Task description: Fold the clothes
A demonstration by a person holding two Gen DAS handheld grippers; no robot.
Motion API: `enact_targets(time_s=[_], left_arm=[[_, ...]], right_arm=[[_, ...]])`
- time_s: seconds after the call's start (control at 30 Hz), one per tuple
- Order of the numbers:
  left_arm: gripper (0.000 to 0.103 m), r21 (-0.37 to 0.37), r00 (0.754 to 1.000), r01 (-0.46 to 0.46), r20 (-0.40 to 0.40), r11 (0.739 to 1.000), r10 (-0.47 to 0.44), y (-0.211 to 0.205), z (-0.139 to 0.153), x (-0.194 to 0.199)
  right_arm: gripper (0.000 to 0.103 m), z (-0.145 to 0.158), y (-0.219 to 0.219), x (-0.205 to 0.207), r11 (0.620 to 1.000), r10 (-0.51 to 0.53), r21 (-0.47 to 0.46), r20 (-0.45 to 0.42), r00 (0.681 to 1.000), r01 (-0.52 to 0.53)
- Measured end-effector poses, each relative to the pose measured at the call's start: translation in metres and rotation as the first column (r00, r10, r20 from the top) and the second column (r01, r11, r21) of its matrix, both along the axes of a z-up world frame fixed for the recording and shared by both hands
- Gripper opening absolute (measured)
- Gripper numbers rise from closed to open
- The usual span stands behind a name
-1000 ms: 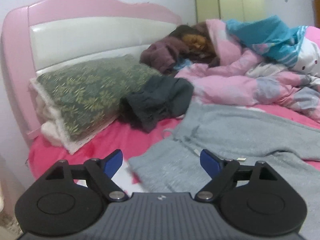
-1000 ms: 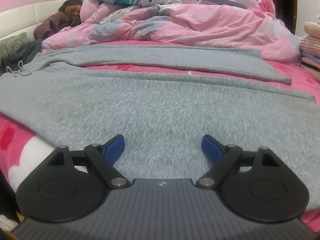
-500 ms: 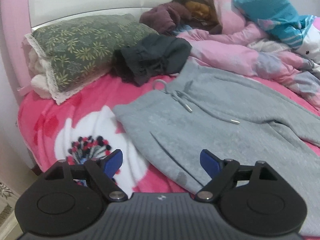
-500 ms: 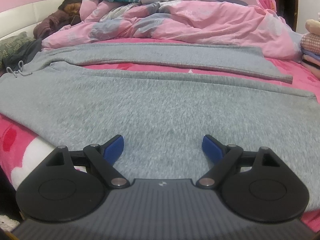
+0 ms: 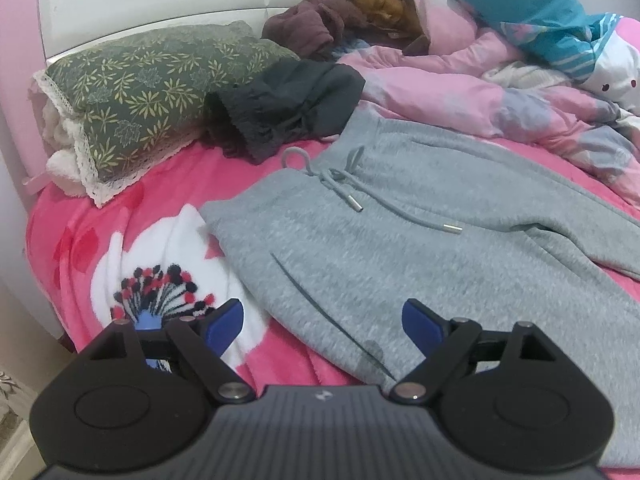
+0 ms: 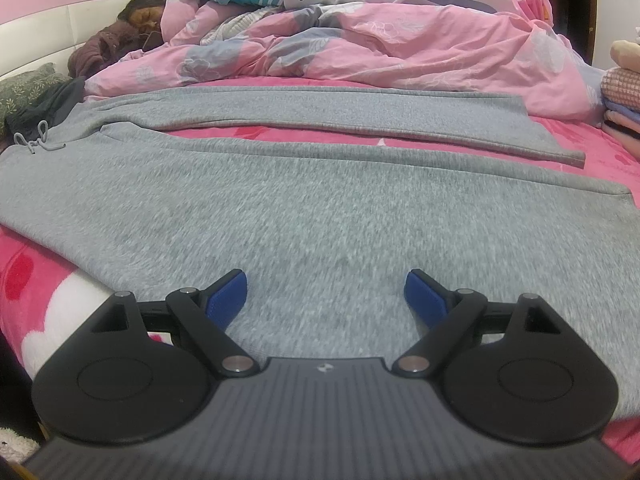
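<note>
Grey sweatpants (image 5: pixel 420 240) lie spread flat on a pink floral blanket (image 5: pixel 100 248), waistband and drawstring (image 5: pixel 352 196) toward the headboard. In the right wrist view the two legs (image 6: pixel 320 184) run to the right, the far leg (image 6: pixel 360 116) lying apart from the near one. My left gripper (image 5: pixel 322 322) is open above the waist's near edge, nothing between its blue pads. Over the near leg, my right gripper (image 6: pixel 326 294) hovers open and empty.
A green leaf-print pillow (image 5: pixel 148 92) and a dark crumpled garment (image 5: pixel 288 100) sit by the pink headboard (image 5: pixel 120 4). A person lies under a pink quilt (image 6: pixel 380 48) along the bed's far side. Folded textiles (image 6: pixel 624 100) are stacked at the right.
The left wrist view has tilted down and pulled back, so more of the blanket and the sweatpants' waist shows. The right gripper has barely moved. Both stay open.
</note>
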State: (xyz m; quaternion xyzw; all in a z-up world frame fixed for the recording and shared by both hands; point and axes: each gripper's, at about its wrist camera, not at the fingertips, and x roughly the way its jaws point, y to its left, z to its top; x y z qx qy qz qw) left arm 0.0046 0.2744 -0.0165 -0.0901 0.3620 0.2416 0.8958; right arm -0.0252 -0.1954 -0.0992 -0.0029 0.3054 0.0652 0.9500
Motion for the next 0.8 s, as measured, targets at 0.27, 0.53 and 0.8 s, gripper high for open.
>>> enact_targets(time_s=[0.27,0.53,0.8], left_arm=[[0.088,-0.008,1.0,-0.004,-0.013,1.0,0.004,0.0,-0.003,0.001],[0.088,-0.021,1.0,0.001,-0.029,1.0,-0.002,-0.003,-0.01,0.003],[0.088,-0.053,0.999,-0.02,-0.039,0.998,0.018,0.003,-0.02,-0.001]], right_arm=[[0.087,-0.001,0.0,-0.001,1.0,0.001,-0.001,0.003,1.0,-0.001],[0.087,-0.001,0.001,-0.001,1.0,0.001,-0.003,0.007,1.0,-0.001],[0.087,0.016,0.014,0.001,0.999,0.044,-0.032,0.004,0.999,-0.044]])
